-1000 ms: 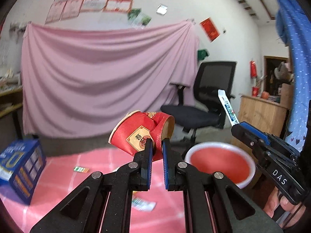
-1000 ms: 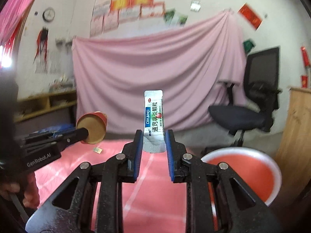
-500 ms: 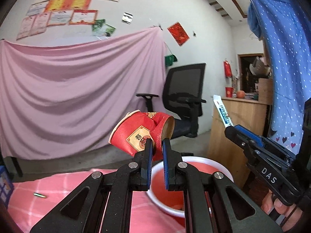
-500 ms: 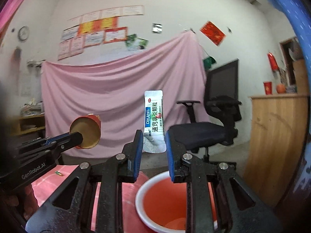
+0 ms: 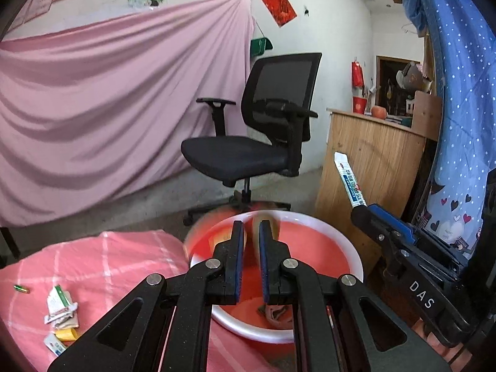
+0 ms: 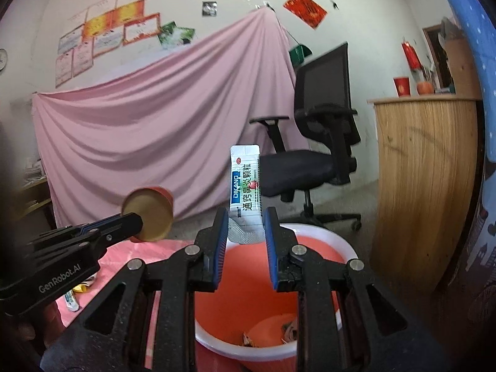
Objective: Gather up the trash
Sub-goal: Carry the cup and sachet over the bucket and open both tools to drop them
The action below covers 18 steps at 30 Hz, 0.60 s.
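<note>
Trash poised at the bin: the left gripper (image 6: 136, 220), jaws nearly shut, pinches one red paper cup (image 6: 148, 214) by its thin wall, likely light and easily crushed; the right gripper (image 6: 245, 232) clamps one slick, floppy medicine sachet (image 6: 245, 186) by its lower end, upright above one red basin (image 6: 322, 232) holding a few scraps.

Office-like room: swivel chair (image 5: 257, 142), wooden counter (image 5: 372, 170).
</note>
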Available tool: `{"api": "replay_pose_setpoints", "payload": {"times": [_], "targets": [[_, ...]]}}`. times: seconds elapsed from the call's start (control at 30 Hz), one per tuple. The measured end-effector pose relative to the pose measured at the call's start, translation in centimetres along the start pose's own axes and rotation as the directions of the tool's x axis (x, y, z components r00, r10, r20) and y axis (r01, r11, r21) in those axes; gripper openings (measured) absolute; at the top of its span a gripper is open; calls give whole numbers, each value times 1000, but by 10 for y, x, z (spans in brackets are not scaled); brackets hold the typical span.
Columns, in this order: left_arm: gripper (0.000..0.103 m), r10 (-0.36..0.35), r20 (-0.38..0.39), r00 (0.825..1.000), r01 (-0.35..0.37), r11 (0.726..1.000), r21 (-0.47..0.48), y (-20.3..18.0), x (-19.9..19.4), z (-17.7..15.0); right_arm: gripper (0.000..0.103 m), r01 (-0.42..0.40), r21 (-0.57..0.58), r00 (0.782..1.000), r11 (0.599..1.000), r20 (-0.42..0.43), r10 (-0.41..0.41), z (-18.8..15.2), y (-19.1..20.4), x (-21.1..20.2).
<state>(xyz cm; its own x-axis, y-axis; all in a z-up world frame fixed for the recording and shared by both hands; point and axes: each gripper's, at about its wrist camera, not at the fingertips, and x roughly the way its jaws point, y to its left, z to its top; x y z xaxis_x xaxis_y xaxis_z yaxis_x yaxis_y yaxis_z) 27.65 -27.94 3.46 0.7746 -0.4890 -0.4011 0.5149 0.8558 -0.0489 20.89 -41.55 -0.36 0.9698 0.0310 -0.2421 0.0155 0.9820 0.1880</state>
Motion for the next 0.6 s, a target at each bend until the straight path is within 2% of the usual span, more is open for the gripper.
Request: {"api": "replay_pose_setpoints", "payload": {"times": [0.27, 0.6], "targets": [[7, -10, -86, 996, 8, 1000, -20, 0, 20, -9, 44, 37, 25, 996, 999, -86, -34, -8, -18, 16], [7, 10, -124, 992, -22, 995, -102, 19, 14, -15, 45, 52, 40, 987, 998, -156, -45, -14, -25, 27]]}}
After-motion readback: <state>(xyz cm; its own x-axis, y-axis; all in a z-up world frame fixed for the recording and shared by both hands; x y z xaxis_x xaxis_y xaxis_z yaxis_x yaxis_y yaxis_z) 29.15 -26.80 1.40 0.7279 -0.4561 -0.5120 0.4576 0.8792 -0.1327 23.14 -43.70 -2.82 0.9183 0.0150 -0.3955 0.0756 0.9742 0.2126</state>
